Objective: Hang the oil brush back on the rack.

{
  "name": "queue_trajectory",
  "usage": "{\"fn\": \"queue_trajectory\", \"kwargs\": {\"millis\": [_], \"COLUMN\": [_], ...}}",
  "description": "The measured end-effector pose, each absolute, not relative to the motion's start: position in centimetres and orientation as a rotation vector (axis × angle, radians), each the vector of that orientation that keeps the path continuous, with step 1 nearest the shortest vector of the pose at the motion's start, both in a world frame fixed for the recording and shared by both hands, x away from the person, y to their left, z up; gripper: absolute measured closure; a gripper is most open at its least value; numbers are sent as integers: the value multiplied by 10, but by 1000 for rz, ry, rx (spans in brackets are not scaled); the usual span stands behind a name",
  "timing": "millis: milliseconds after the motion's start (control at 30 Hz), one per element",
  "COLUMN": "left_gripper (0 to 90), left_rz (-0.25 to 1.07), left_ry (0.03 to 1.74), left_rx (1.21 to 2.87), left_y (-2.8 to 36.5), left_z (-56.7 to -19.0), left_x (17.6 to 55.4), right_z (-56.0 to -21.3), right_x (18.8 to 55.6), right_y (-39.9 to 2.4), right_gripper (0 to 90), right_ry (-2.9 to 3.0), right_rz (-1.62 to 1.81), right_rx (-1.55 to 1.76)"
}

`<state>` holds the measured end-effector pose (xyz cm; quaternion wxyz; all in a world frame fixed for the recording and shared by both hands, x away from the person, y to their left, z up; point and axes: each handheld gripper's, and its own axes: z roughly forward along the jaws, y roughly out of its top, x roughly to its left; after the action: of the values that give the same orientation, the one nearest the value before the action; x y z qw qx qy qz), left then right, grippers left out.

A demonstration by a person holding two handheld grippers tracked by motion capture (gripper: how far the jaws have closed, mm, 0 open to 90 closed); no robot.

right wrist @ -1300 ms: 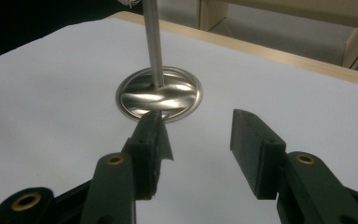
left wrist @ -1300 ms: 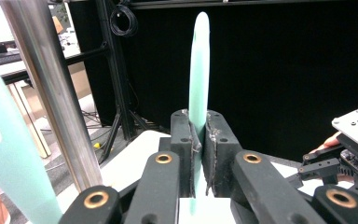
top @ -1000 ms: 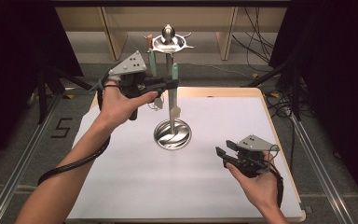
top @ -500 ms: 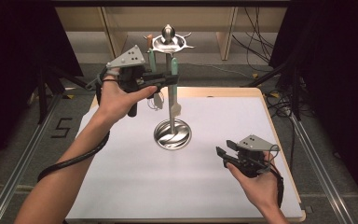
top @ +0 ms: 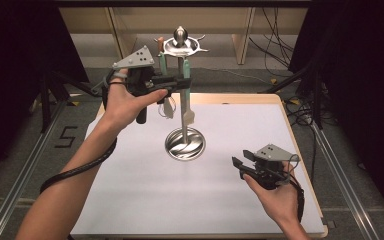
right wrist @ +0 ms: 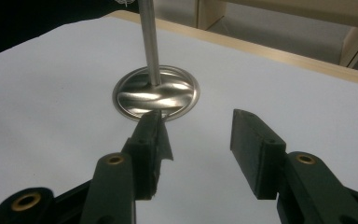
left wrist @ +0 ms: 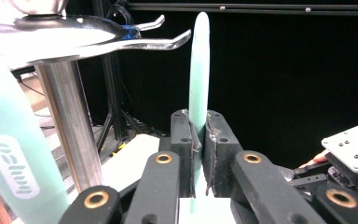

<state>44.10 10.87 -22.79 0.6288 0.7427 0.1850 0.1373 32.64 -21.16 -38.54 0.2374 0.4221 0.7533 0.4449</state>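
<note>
Clamping the mint utensil handle point(left wrist: 198, 70) in our left gripper point(left wrist: 198, 140) just beside the rack hook point(left wrist: 168, 43); tilting could snag it. Right gripper point(right wrist: 198, 140) rests apart, empty.

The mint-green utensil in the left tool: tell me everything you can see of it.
The mint-green utensil looks like matte silicone or plastic, with a slim rounded handle that widens into a pale flat blade at the bottom. It hangs upright beside the stand's steel pole, just under the hooked top ring. The left tool is shut on its handle, pads pressing both sides. Whether the handle's tip rests on a hook cannot be told. A second green handle hangs nearby.
</note>
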Motion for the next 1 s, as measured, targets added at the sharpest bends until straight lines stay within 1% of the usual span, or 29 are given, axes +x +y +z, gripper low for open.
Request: {"fn": "queue_trajectory", "kwargs": {"millis": [400,700,1000], "left_gripper": [830,829,813], "left_rz": [288,247,179], "left_ry": [430,446,480], "left_rx": [1701,1687,1648], "left_y": [111,111,115], "left_z": [-226,-227,-230], "left_x": [444,448,450], "right_z": [-384,-384,-385], "right_x": [324,324,326], "right_y": [-210,-211,-211], "right_gripper": [546,546,549], "right_ry": [2085,2078,2072], "right_rz": [1214,1213,1214], "right_rx": [1191,1194,1158]}}
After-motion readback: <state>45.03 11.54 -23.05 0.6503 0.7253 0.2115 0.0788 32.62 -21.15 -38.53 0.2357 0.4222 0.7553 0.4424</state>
